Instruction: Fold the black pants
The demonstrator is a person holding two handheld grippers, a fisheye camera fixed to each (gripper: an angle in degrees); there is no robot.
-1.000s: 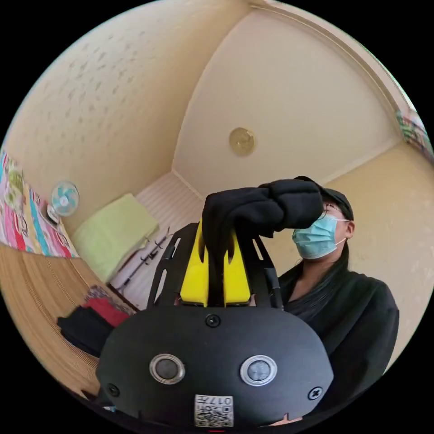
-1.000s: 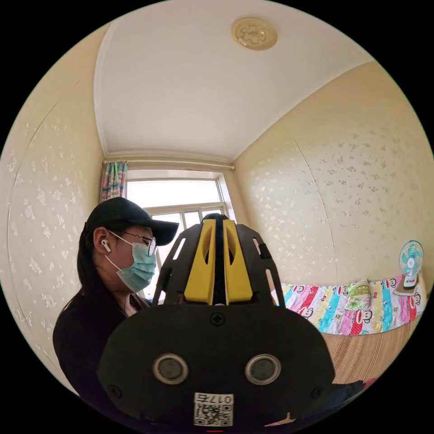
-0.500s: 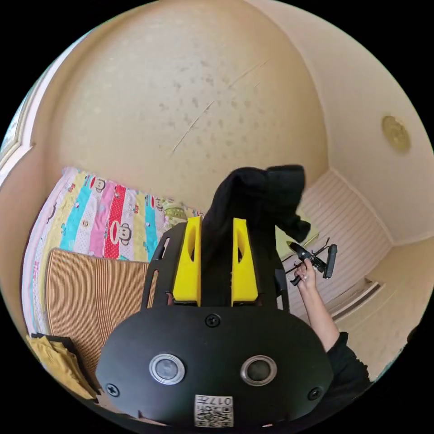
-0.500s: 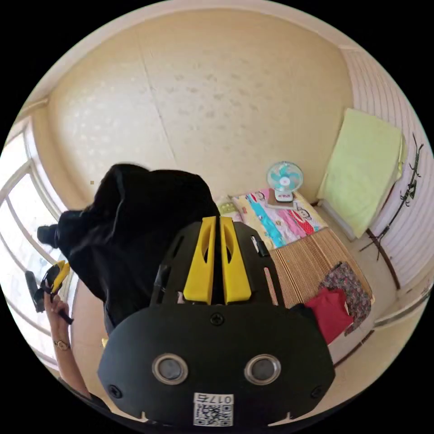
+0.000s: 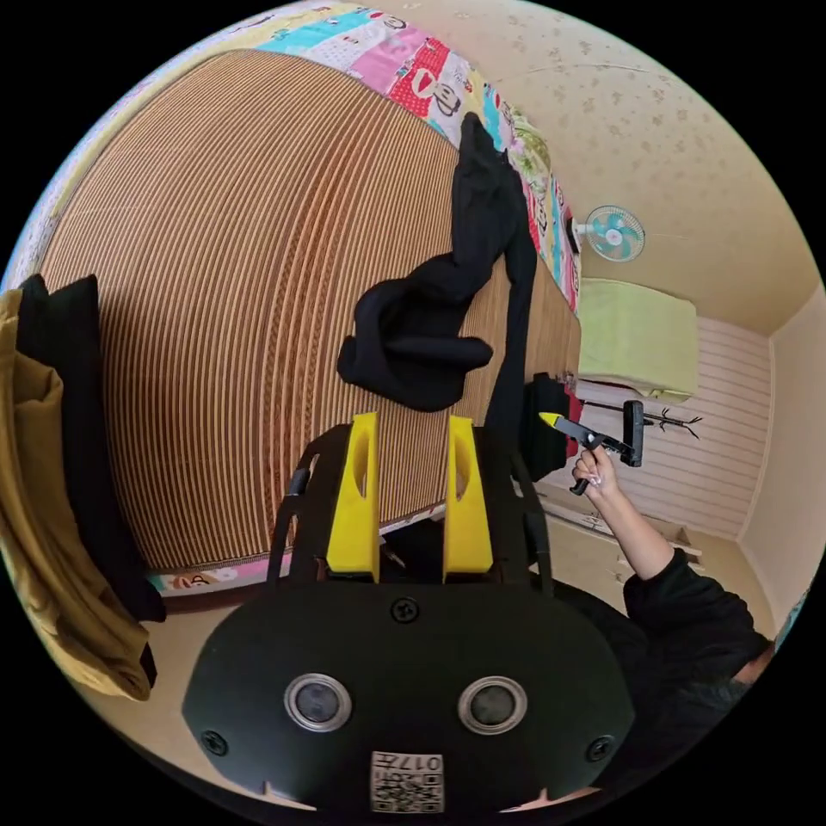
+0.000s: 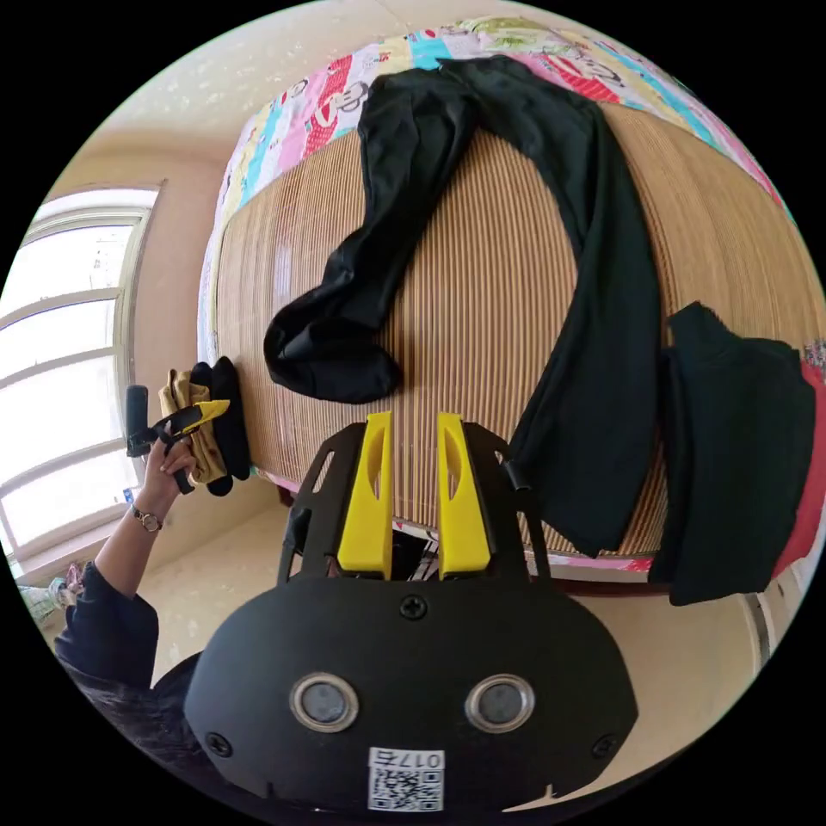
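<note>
On the striped mat point(image 6: 482, 284), black pants point(image 6: 594, 327) overhang its edge.

A small fan point(image 5: 613, 232) stands beyond the striped mat point(image 5: 215, 301)

Bright daylight comes in through the window point(image 6: 60, 361), which glares white, and both round pictures bend at the edges.
</note>
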